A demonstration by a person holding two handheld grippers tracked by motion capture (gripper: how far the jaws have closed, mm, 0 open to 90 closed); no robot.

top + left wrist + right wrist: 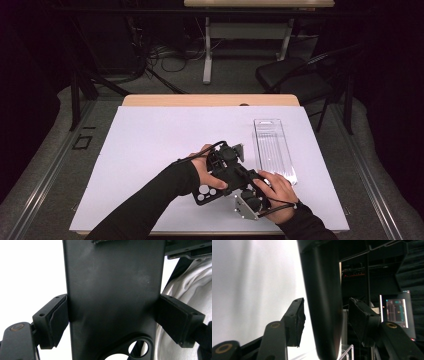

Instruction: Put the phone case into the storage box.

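A flat black case [209,192] with round cut-outs is held above the white table, low in the middle of the high view. My left gripper [112,315] is shut on it: both pads [58,317] press its long edges, and a round cut-out [138,349] shows near the bottom. My right gripper [325,315] has its jaws on either side of the same case [323,302], seen edge-on. The left pad lies at the case and a narrow gap shows at the right pad [359,317]. Both hands meet over the case, left gripper [227,159], right gripper [247,200].
A long clear plastic tray [272,147] lies on the white table top [150,145] just right of the hands; its corner [347,352] shows under the right gripper. A dark chair [295,75] and a desk frame [207,45] stand beyond the table.
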